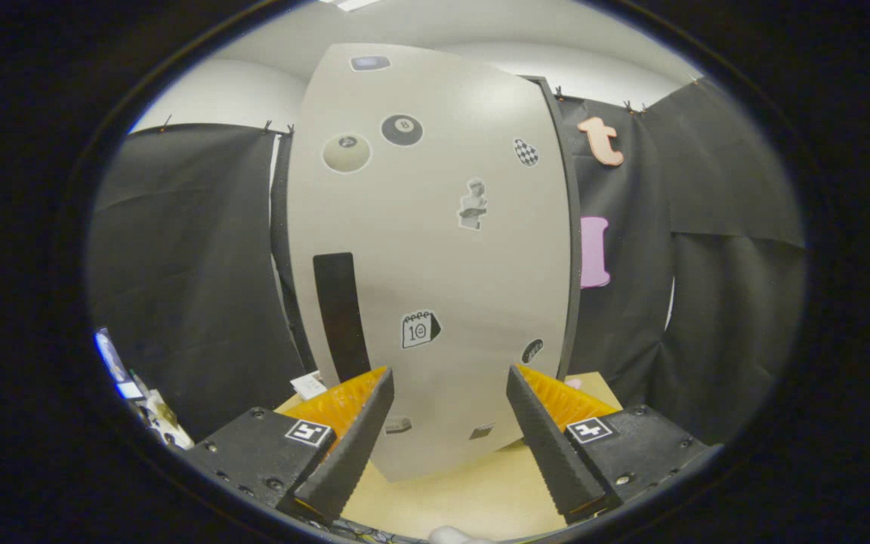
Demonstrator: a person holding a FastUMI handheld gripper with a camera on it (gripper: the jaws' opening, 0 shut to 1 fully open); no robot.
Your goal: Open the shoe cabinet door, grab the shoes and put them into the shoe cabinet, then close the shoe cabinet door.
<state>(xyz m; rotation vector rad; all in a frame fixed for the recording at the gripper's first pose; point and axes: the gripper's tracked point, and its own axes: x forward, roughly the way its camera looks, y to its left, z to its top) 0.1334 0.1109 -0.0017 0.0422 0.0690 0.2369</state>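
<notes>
Two fingers of the gripper (pixel 450 378) stand wide apart with nothing between them, raised over a light wooden tabletop (pixel 473 491). Just ahead of them stands the shoe cabinet (pixel 435 257), upright on that tabletop, its pale door (pixel 480 302) closed and facing the fingers. Small stickers (pixel 402 130) dot the door, and a dark vertical handle (pixel 340 313) sits on its left part, beyond the left finger. Black cloth (pixel 193 264) hangs behind the cabinet on both sides.
</notes>
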